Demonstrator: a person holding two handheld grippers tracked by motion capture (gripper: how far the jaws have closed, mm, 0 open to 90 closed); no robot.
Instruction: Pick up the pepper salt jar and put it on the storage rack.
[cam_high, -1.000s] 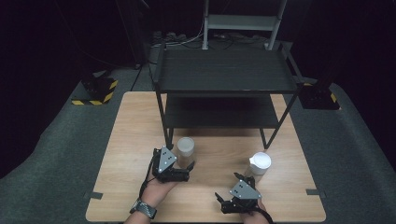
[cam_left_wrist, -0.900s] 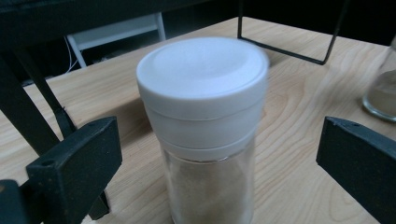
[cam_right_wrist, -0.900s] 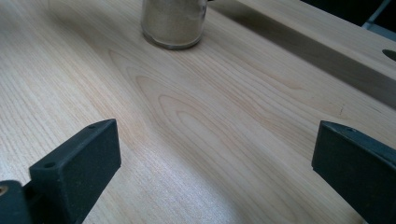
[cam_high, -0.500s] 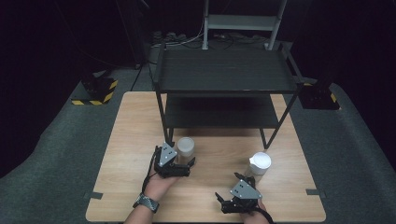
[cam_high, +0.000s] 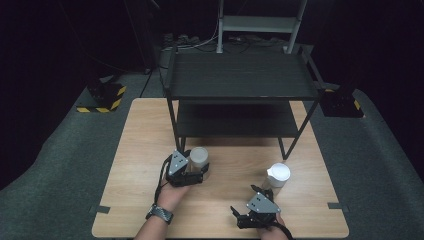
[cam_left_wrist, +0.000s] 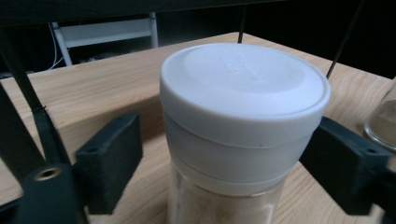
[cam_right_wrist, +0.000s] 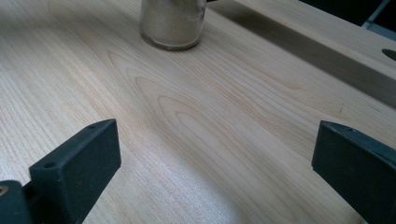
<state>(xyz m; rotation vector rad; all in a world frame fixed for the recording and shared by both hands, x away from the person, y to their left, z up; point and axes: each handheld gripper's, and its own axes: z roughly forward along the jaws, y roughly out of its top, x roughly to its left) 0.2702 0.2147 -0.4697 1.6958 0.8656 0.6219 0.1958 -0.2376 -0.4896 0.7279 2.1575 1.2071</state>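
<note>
On the light wooden table (cam_high: 135, 150), in front of a black two-tier metal shelf (cam_high: 240, 75), the left gripper (cam_high: 199, 173) straddles an upright, white-lidded glass jar (cam_left_wrist: 243, 116) of pale powder, jaws wide either side, not touching. Well to the right stands a second white-lidded jar (cam_high: 277, 175); the right gripper (cam_high: 237, 215) sits beside it, agape and empty.

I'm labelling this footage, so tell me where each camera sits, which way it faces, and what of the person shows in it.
High view: above the person's side, looking forward and down at the table and shelf rack; forearms and both grippers show.
Left gripper view: rides the left gripper, open jaws flanking the white-lidded jar.
Right gripper view: rides the right gripper, open jaws over tabletop.
Shared: the jar also shows from above.
</note>
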